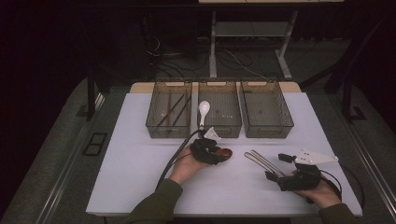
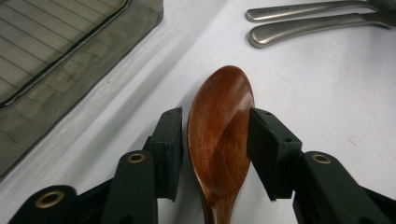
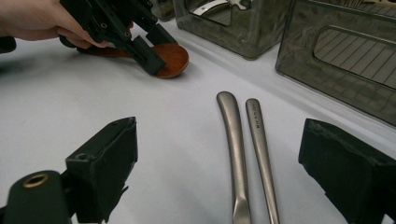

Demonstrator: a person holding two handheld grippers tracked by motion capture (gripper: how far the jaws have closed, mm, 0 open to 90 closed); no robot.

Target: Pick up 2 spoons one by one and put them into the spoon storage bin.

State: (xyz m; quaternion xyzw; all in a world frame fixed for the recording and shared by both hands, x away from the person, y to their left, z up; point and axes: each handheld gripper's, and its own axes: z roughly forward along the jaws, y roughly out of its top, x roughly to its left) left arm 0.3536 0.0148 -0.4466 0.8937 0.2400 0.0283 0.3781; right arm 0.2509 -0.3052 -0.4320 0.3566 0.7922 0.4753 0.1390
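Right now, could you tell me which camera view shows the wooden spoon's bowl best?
The left gripper view: the wooden spoon lies close up between that gripper's jaws, the right pad against its bowl, a slight gap at the left pad. The right gripper view shows it farther off, partly behind the left gripper. The high view shows a small reddish bit.

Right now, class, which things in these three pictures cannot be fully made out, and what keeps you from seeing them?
- Wooden spoon: left gripper view, handle cut off by the bottom edge; high view, mostly hidden under the left gripper.
- Two metal utensils: right gripper view, working ends cut off at the bottom edge; high view, hidden behind the right gripper.
- Dark sticks in the left bin: high view, too small and dim to identify.
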